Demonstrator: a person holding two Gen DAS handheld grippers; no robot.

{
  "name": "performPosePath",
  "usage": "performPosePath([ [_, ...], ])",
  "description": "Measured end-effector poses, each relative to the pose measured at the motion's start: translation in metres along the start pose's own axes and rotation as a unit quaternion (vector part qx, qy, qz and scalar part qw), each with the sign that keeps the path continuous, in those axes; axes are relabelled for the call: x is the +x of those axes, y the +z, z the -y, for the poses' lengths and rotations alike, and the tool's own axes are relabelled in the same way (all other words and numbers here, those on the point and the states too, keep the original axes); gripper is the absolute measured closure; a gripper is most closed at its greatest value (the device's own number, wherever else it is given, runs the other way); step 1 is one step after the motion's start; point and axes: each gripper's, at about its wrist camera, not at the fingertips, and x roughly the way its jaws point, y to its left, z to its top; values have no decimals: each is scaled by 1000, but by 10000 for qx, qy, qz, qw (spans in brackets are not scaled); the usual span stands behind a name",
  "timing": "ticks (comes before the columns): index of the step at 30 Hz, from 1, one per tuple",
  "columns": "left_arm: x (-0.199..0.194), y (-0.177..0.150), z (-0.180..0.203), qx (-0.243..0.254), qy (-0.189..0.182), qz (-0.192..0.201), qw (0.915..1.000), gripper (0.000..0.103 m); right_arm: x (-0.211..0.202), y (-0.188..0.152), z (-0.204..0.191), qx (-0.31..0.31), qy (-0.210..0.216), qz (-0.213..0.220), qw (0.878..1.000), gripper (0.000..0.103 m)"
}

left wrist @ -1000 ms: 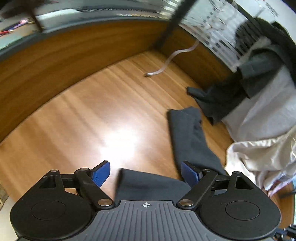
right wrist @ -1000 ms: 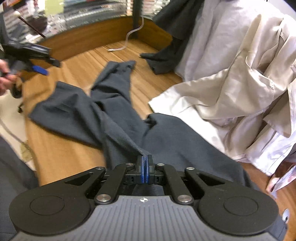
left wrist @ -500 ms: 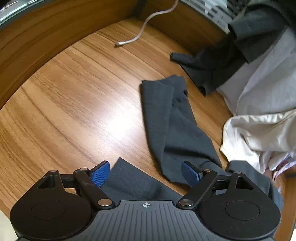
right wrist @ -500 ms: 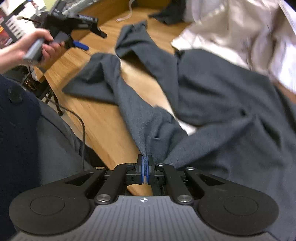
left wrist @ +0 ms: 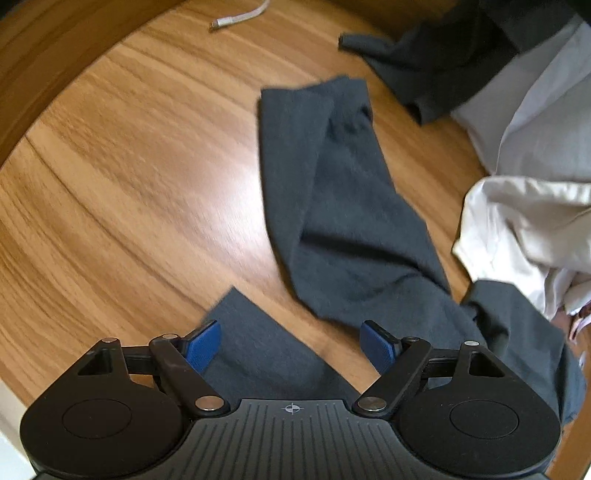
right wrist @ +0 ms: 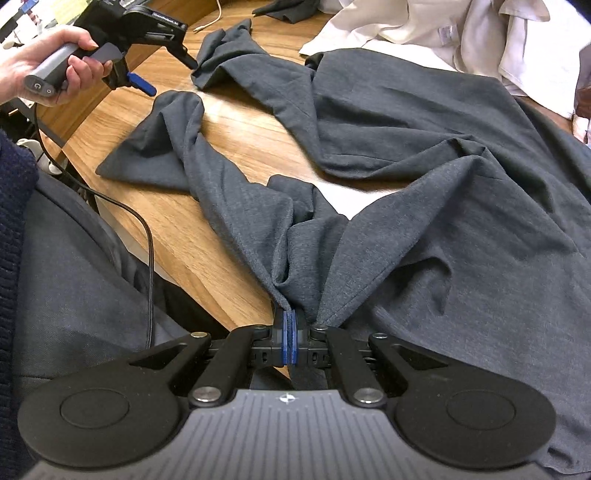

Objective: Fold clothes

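My right gripper point(right wrist: 289, 341) is clenched on a bunched fold of the grey garment point(right wrist: 424, 192), which fans out from my blue pads across the wooden table point(right wrist: 236, 133), one sleeve twisted to the left. My left gripper point(left wrist: 291, 345) is released, jaws wide apart, hovering over that sleeve's end point(left wrist: 255, 350) near the table's edge. The other sleeve point(left wrist: 332, 192) lies ahead. Beyond it sits a pile of white and dark clothes point(left wrist: 528, 155), and a white cable point(left wrist: 240, 16).

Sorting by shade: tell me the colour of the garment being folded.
Dark heathered grey garment, plain; clearest in the right wrist view.
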Motion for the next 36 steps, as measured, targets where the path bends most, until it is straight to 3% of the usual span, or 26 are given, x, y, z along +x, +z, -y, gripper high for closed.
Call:
performPosePath([
  [9,17,-11,18,42,543,-475,9974,20,-1,-5,2,131,-104,150,9997,100],
  [12,19,-15,21,62,613,-493,9969,33,-1,-7,2,197,-140,190,9995,100],
  [15,17,-20,16,-18,468,-401,9981,57,-1,-8,1,219,-166,224,9994,100],
  [17,12,-21,12,-87,230,-306,9992,86,-1,-8,1,208,-185,243,9993,100],
  [19,7,-22,7,-159,-41,-203,9997,95,-1,-8,0,201,-207,260,9992,100],
  [24,-27,-16,0,-136,-774,354,9963,99,-3,-1,2,218,-213,365,9989,100],
  [29,-70,-12,-8,-11,-1376,915,9862,99,-8,13,3,199,-273,575,9978,100],
  [32,-87,-16,-16,19,-1459,1074,9835,99,-10,23,5,211,-317,712,9967,100],
  [36,-95,-35,-48,-27,-1267,949,9874,99,-9,34,7,178,-351,755,9964,100],
])
